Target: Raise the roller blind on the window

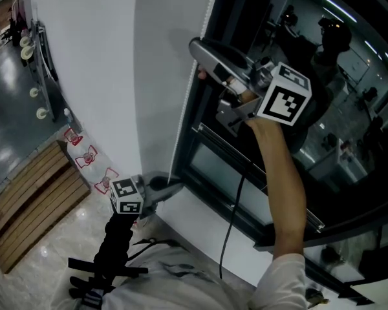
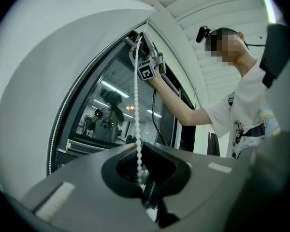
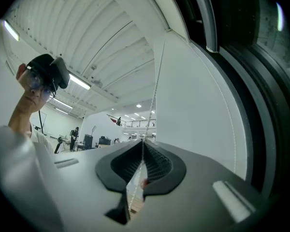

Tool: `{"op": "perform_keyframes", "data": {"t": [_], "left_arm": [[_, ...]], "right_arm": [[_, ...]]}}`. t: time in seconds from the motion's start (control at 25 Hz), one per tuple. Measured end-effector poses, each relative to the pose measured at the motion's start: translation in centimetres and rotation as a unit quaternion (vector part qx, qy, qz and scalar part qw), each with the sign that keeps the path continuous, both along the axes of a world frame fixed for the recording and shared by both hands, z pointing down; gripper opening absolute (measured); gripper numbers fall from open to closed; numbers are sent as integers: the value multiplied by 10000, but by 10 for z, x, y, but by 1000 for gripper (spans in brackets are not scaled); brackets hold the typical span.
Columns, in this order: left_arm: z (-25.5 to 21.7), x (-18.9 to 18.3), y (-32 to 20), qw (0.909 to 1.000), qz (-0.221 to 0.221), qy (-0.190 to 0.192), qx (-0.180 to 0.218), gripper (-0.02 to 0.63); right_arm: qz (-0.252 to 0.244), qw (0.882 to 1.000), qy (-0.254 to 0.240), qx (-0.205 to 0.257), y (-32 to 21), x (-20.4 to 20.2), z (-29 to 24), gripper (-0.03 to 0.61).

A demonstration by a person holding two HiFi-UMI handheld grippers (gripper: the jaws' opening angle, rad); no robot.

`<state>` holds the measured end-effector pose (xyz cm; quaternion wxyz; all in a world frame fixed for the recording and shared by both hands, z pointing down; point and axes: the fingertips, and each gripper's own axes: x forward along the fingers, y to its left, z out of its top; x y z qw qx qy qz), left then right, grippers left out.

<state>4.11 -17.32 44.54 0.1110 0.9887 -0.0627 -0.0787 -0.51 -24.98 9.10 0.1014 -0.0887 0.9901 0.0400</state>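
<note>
Industrial hall: ribbed ceiling (image 3: 111, 37), mezzanine (image 3: 135, 123).

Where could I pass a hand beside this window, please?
The white sill between the left gripper and the black cable is bare. The blind edge is crowded: that gripper and the right gripper clamp the bead chain.
</note>
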Motion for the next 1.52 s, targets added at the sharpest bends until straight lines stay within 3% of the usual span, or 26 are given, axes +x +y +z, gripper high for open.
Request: {"op": "perform_keyframes", "data": {"t": [0.8,1.36,1.52], "left_arm": [[-5,5,0,9999,99,8,53,-2],[-5,6,0,10000,88,12,23,-2],[-4,6,0,10000,82,16,7,-2]], "right_arm": [[47,9963,599,-614,20,-5,133,14],[-50,9762,1533,-1536,35,-13,276,14],[-48,9721,1526,-1779,37,-10,300,14]]}}
